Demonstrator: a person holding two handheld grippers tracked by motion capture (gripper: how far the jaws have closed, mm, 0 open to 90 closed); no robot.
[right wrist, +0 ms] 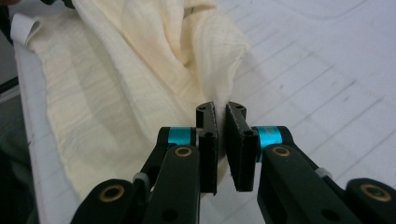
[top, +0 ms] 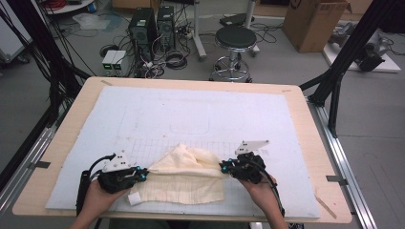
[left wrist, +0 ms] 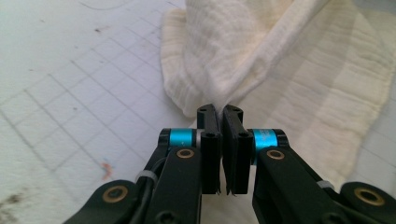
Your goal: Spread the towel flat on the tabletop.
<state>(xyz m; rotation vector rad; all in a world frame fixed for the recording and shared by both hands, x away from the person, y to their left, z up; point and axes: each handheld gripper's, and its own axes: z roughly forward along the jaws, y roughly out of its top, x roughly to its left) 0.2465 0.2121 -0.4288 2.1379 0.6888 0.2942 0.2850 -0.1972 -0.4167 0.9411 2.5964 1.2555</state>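
Observation:
A cream cloth (top: 185, 174) lies rumpled on the white gridded mat (top: 191, 114) near the front edge. My left gripper (top: 143, 172) holds the cloth's left edge, its jaws pinched on a fold of the cloth (left wrist: 261, 56) that rises from the left gripper's fingertips (left wrist: 220, 114). My right gripper (top: 222, 167) is at the cloth's right edge, jaws closed on a fold of the cloth (right wrist: 140, 70) drawn up from the right gripper's tips (right wrist: 220, 112). A white label (top: 134, 198) sticks out at the cloth's front left corner.
The mat covers a wooden table (top: 62, 143). Behind the table stand a round stool (top: 235, 40), computer towers (top: 143, 28), a cardboard box (top: 315, 21) and cables on the floor. A black frame leg (top: 339, 71) rises at the right.

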